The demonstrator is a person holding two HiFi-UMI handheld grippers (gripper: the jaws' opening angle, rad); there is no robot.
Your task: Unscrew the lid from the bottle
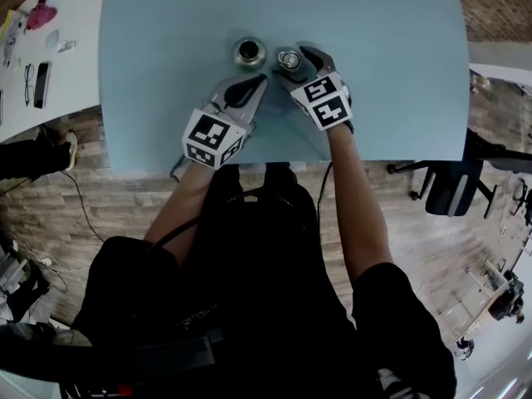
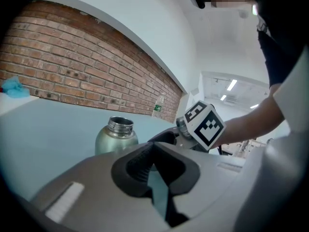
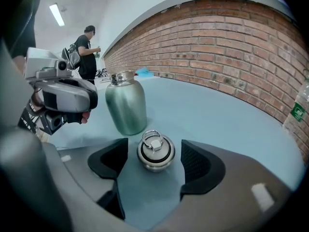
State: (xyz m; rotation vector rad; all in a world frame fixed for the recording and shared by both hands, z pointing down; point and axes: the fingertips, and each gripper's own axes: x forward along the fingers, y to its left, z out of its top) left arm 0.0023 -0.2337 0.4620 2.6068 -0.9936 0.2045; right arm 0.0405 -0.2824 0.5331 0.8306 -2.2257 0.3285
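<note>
Lid (image 3: 155,152) sits on blue table (image 3: 217,115) near brick wall (image 3: 231,47), inside open right claw (image 3: 155,163); left claw (image 2: 152,149) closed.

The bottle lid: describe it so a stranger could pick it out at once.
Look at the pale blue table, where an open steel bottle stands. Just beside it, untouched between the open jaws of the right gripper, sits the lid: short, round, steel, with a wire ring on top, unlike the tall open-necked bottle.

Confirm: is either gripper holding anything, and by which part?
Nothing is held. The right gripper is open, fingers either side of the lid on the table, not touching it. The left gripper is shut, empty.
</note>
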